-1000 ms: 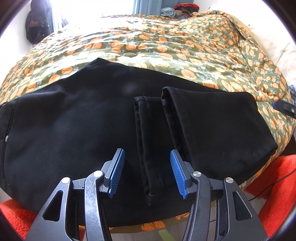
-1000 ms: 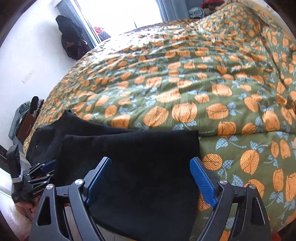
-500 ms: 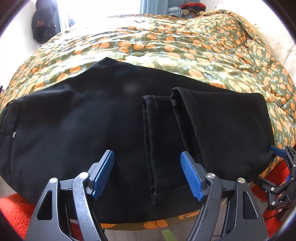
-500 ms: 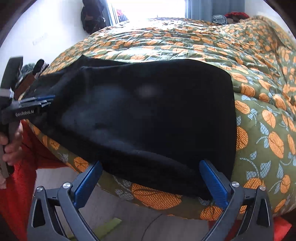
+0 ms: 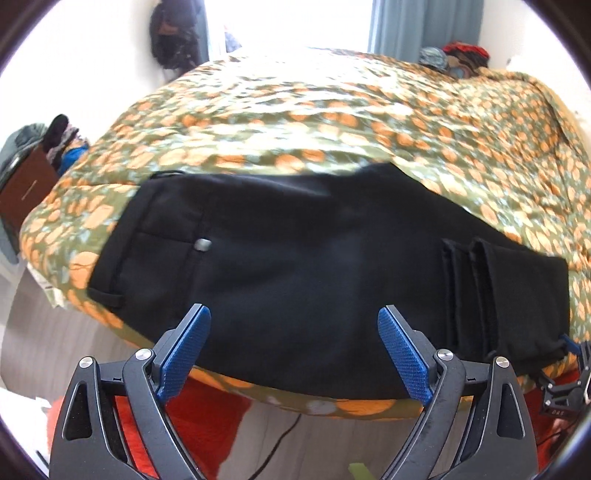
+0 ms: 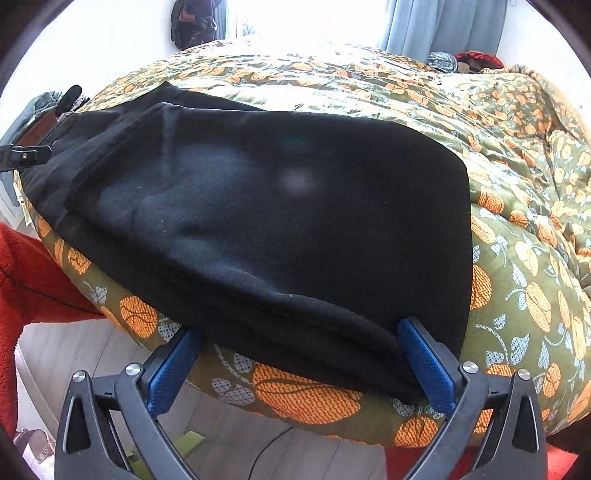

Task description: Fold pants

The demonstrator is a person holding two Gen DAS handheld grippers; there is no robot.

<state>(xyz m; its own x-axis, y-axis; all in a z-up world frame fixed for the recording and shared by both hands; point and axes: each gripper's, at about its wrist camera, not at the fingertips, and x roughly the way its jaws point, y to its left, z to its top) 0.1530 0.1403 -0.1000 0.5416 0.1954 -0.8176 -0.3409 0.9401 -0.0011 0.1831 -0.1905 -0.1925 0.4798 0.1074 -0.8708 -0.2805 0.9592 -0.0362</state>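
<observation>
Nearest the left wrist camera, the left gripper (image 5: 293, 354) has its jaws spread wide and empty at the bed's near edge, just short of the black pants (image 5: 295, 266); in the right wrist view the right gripper (image 6: 299, 365) likewise stands with jaws wide apart, holding nothing, at the near edge of the folded legs. The pants (image 6: 266, 206) lie flat along the near edge of the bed's orange-and-green patterned duvet (image 5: 332, 122), the waistband to the left and the leg cuffs folded back over the legs to the right. Beyond the bed hang blue curtains (image 6: 439, 26).
</observation>
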